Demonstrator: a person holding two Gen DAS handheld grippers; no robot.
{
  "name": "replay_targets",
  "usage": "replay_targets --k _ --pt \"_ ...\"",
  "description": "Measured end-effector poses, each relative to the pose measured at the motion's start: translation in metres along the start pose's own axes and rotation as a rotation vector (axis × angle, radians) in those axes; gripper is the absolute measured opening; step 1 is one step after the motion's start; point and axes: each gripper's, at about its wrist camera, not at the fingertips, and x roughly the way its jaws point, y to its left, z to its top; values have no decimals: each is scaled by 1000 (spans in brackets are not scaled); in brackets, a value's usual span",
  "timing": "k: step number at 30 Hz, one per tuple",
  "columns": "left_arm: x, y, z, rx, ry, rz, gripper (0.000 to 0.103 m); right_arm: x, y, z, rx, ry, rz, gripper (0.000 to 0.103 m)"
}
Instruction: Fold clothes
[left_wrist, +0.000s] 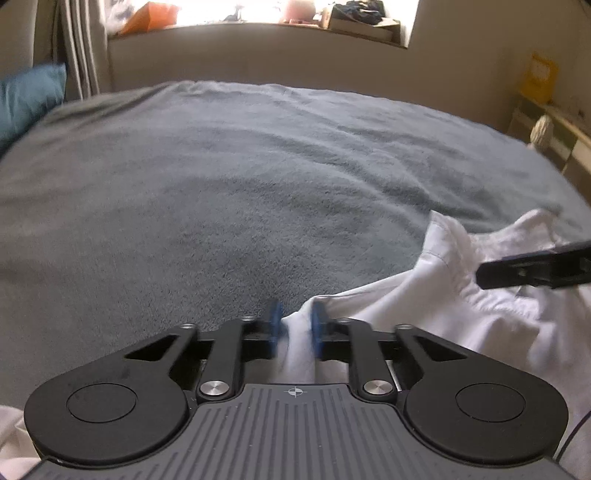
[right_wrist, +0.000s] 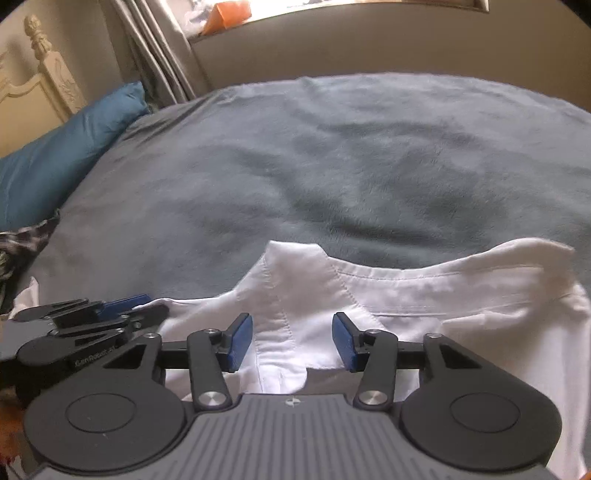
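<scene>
Shirt: white shirt (right_wrist: 388, 295), collared, lying crumpled at the near edge of the bed; collar band runs left to right, one collar tip standing up on the left, the other flaring at the far right.
Surface: grey-blue blanket (right_wrist: 332, 166) covers the bed; the far part of it is bare of clothing.
Left gripper: left gripper (left_wrist: 295, 328) is clamped on a pinch of the white cloth; blue pads (left_wrist: 275, 325) nearly together with a narrow ridge of fabric pressed between them. Pads slightly blurred.
Right gripper: right gripper (right_wrist: 293, 341) has its jaws apart, one to either side of the button placket just below the collar; pads not pressing on the cloth. Whether the tips touch the fabric under them cannot be told.
Relative position: left gripper sits just left of the right one, at the shirt's left edge; in the left wrist view, the right gripper's black finger enters from the right over the collar.
Surroundings: teal pillow (right_wrist: 66, 155) far left; cream headboard (right_wrist: 40, 74) behind it; curtain (right_wrist: 155, 48) and bright windowsill at the far side.
</scene>
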Motion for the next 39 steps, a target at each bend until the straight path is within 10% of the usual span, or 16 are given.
replay_targets --k 21,25,30,39 --pt "3 9 -7 -84 -62 135 7 -1 12 -3 -52 -136 -6 47" --pt "3 9 -5 -91 -49 124 8 21 17 -9 -128 -38 -107 47" --pt "-10 12 -2 -127 -47 98 49 -3 -8 -9 -1 -97 -150 46" --pt "-86 29 11 -122 -125 121 64 -117 -36 -21 100 -199 -13 46"
